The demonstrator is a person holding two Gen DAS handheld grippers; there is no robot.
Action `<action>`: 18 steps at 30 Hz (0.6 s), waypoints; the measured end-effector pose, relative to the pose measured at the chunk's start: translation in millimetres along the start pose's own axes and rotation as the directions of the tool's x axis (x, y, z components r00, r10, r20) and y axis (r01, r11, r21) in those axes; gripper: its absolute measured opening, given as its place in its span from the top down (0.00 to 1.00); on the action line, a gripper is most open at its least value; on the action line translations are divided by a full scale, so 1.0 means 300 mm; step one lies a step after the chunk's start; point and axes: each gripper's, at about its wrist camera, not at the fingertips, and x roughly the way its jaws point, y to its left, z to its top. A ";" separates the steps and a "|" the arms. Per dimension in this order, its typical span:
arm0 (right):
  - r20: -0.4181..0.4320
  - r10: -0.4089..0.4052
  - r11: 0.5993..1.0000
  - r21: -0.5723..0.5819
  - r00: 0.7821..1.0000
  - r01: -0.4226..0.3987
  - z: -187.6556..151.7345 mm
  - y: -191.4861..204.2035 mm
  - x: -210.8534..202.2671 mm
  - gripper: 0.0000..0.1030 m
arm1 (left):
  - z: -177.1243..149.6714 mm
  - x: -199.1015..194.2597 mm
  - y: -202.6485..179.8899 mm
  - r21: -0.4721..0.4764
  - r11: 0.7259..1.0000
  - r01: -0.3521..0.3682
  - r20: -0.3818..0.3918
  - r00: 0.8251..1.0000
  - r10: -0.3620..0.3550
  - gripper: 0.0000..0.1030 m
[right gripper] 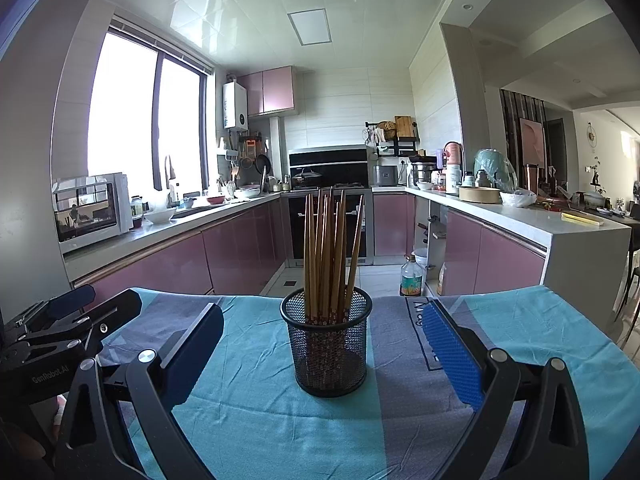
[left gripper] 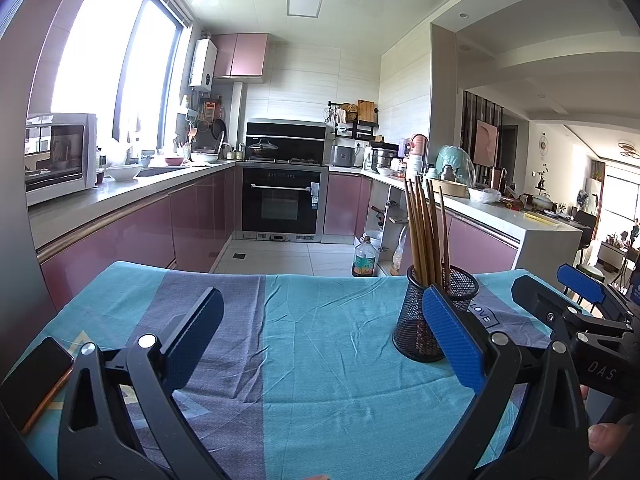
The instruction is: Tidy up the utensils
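Observation:
A black mesh cup [right gripper: 329,350] stands upright on the teal and grey cloth [right gripper: 280,432], holding several brown chopsticks [right gripper: 328,252]. My right gripper [right gripper: 324,344] is open and empty, its fingers either side of the cup and a little nearer the camera than it. In the left wrist view the cup [left gripper: 416,320] and chopsticks [left gripper: 426,228] sit at the right, partly behind my right finger pad [left gripper: 452,344]. My left gripper [left gripper: 320,340] is open and empty over bare cloth [left gripper: 320,360]. The right gripper [left gripper: 560,296] shows at the right edge.
A phone [left gripper: 34,380] lies on the cloth at the left edge. The left gripper [right gripper: 76,312] shows at the left of the right wrist view. Beyond the table's far edge are the kitchen floor, an oil bottle [right gripper: 412,276] and pink cabinets.

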 end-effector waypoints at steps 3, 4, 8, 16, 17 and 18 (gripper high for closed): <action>-0.002 -0.001 1.000 0.000 1.000 0.001 -0.001 -0.001 0.002 0.07 | 0.000 0.001 0.000 0.001 1.000 0.001 -0.002 1.000 -0.001 0.05; -0.002 0.000 1.000 0.000 1.000 0.000 0.000 -0.001 0.002 0.07 | 0.003 0.001 -0.001 0.001 1.000 0.000 -0.001 1.000 0.000 0.05; -0.002 0.000 1.000 0.000 1.000 0.000 -0.001 -0.001 0.001 0.07 | 0.002 0.001 -0.001 0.000 1.000 0.001 -0.001 1.000 -0.001 0.05; -0.001 -0.001 1.000 0.002 1.000 0.001 -0.001 -0.002 -0.001 0.07 | 0.004 0.002 -0.001 0.001 1.000 0.001 -0.002 1.000 -0.001 0.05; -0.001 -0.001 1.000 0.001 1.000 0.001 -0.001 -0.002 -0.001 0.07 | 0.004 0.001 -0.001 0.001 1.000 0.001 -0.002 1.000 -0.001 0.05; -0.002 -0.002 1.000 0.001 1.000 0.002 -0.001 -0.002 -0.001 0.07 | 0.004 0.001 -0.001 0.001 1.000 0.001 -0.002 1.000 -0.001 0.05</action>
